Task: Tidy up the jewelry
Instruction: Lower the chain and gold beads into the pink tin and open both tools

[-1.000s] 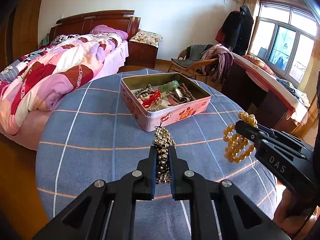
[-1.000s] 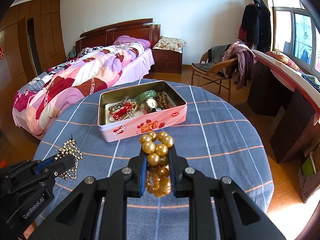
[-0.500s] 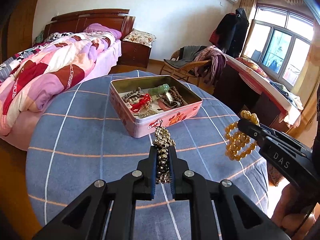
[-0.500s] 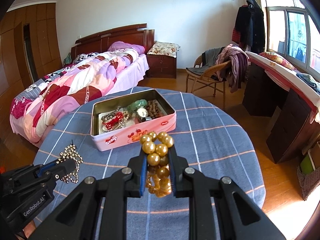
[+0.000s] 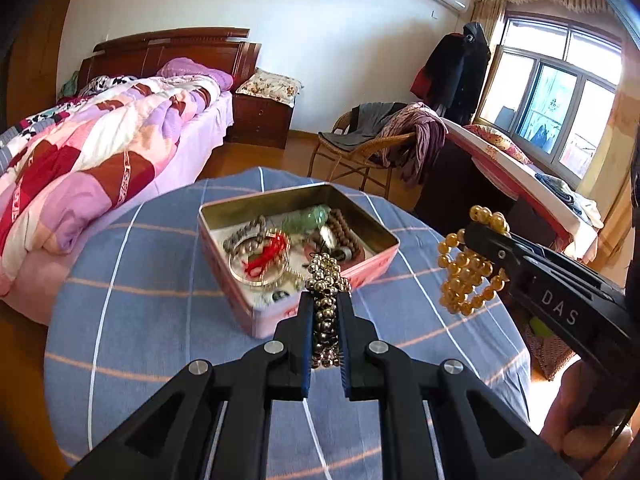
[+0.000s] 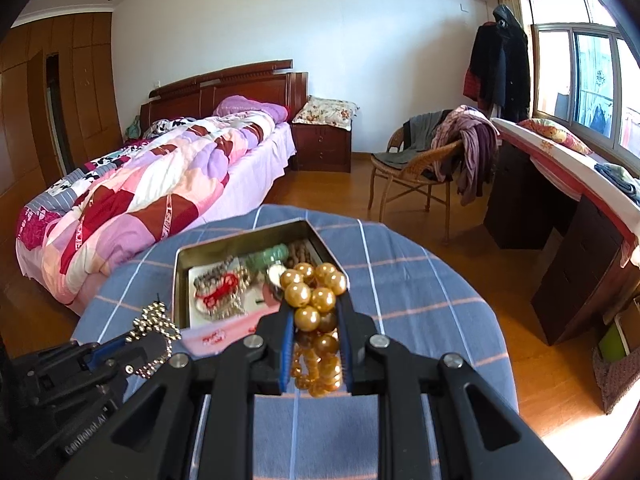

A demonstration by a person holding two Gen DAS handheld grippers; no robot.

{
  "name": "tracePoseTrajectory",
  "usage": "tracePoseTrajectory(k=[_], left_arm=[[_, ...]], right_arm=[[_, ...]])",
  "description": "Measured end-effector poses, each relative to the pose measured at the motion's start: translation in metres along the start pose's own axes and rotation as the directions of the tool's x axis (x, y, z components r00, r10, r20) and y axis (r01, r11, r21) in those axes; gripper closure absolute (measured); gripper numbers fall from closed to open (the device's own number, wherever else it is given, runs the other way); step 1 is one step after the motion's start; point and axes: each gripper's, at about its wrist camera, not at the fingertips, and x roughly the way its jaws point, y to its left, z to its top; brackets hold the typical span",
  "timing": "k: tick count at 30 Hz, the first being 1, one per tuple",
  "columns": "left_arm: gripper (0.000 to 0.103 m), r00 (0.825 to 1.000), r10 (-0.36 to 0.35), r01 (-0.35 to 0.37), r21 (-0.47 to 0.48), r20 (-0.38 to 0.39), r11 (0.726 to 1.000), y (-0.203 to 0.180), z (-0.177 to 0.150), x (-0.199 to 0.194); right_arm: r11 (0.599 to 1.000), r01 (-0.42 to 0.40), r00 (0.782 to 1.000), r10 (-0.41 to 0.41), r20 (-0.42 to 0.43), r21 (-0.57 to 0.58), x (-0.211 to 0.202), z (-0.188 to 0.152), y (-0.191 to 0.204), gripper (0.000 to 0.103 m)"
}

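Note:
A pink tin box stands open on the round table with the blue checked cloth. Inside lie a red cord, a green bangle, brown beads and metal chains. My left gripper is shut on a bunch of small silver-gold beads, held above the box's near edge. My right gripper is shut on a strand of large golden beads, raised over the box's near right side. Each gripper shows in the other view: right gripper, left gripper.
A bed with a patchwork quilt lies to the left, past the table. A wicker chair draped in clothes and a dark desk under the window stand to the right. A hand holds the right gripper.
Both grippers have risen and moved forward with their beads, from in front of the box to over its near edge. Neither grip has changed.

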Motion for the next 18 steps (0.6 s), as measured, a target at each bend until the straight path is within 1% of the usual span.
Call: tracePoseTrajectory(k=[7, 18], left_arm=[[0.093, 1.000, 0.007, -0.007, 0.009, 0.004, 1.000, 0.001, 0.012, 0.011], [0.093, 1.000, 0.009, -0.009, -0.004, 0.010, 1.000, 0.006, 0.028, 0.029]], right_arm=[[1.000, -0.008, 1.000, 0.008, 0.007, -0.010, 0.012, 0.015, 0.005, 0.081], [1.000, -0.008, 1.000, 0.008, -0.002, -0.008, 0.033, 0.026, 0.005, 0.081]])
